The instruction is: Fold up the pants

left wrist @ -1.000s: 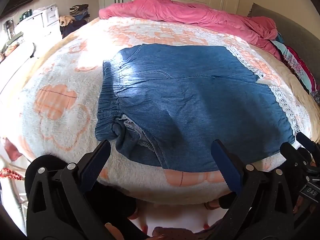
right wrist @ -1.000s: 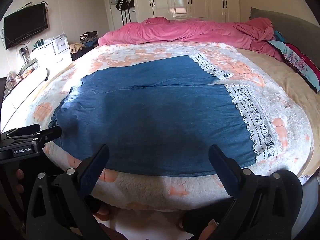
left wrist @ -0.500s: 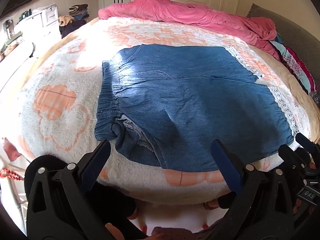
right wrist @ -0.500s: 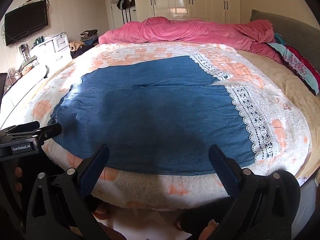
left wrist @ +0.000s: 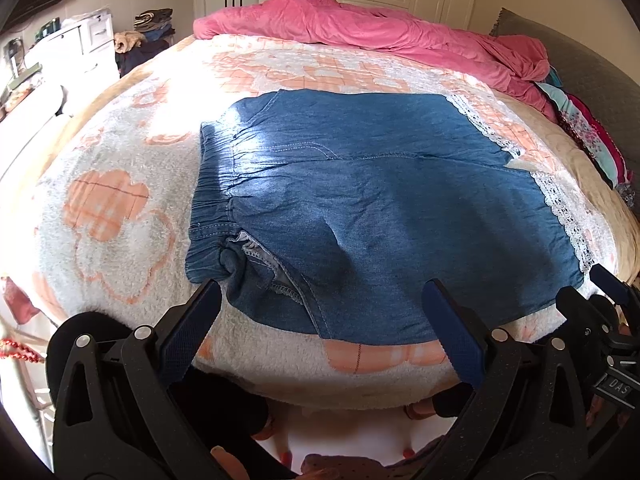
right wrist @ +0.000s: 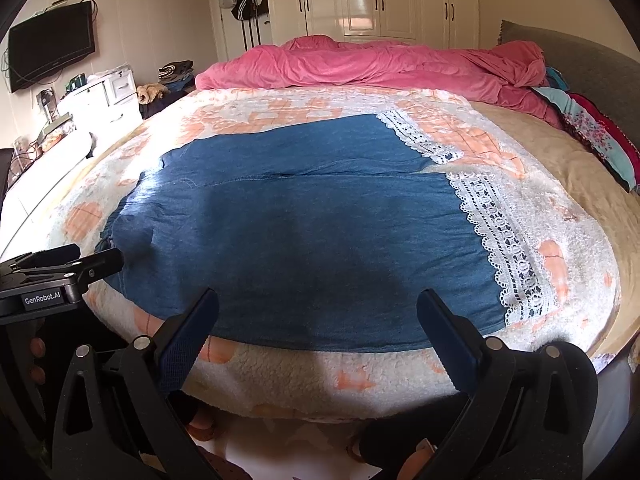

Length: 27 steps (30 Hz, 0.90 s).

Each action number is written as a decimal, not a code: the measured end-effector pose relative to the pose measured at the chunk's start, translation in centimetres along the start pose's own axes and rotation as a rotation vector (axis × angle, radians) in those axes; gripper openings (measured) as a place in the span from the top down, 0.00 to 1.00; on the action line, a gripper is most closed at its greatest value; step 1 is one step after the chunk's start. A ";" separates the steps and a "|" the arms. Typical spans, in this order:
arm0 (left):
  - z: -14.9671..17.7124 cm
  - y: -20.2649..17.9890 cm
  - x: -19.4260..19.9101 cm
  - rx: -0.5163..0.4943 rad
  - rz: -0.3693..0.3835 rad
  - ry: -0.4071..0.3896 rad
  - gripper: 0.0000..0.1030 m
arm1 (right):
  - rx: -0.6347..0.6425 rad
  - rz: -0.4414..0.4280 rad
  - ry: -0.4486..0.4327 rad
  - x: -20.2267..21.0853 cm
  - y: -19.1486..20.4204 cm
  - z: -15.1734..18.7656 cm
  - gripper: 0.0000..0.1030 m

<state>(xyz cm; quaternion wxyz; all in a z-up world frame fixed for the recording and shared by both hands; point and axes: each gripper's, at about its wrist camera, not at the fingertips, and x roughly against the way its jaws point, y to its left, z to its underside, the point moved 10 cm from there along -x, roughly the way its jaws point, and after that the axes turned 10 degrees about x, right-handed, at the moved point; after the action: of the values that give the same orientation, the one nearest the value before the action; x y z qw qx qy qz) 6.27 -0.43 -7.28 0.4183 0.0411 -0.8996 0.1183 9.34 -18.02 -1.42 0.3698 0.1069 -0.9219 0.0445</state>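
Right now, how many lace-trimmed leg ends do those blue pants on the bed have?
2. The nearer lace hem lies at the pants' right end, close to the bed's front edge; the farther lace hem lies beyond it, toward the pink duvet. None looks hidden.

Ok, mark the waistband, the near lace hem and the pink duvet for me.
waistband (left wrist: 210, 200), left wrist view, gathered elastic edge.
near lace hem (right wrist: 504, 248), right wrist view, middle of the white trim.
pink duvet (right wrist: 360, 66), right wrist view, rumpled middle.
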 end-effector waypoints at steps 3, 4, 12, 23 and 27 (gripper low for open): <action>-0.1 0.0 -0.1 0.000 0.001 -0.001 0.08 | 0.003 0.002 0.002 0.0 0.0 0.0 0.04; -0.1 0.0 -0.1 0.000 0.002 -0.001 0.08 | 0.003 0.004 0.000 0.0 0.1 0.0 0.04; -0.3 -0.2 -0.1 -0.002 0.005 -0.002 0.08 | 0.015 0.011 0.001 0.0 0.3 -0.2 0.04; -0.4 -0.2 0.0 -0.004 0.007 -0.004 0.08 | 0.018 0.016 0.003 -0.2 0.5 -0.1 0.04; -0.4 -0.2 0.0 -0.003 0.005 -0.004 0.08 | 0.020 0.016 0.002 -0.2 0.5 -0.1 0.04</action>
<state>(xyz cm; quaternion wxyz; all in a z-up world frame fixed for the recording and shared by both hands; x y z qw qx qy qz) 6.63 -0.52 -7.01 0.4164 0.0383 -0.9007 0.1178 9.47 -17.44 -1.50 0.3693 0.1032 -0.9218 0.0568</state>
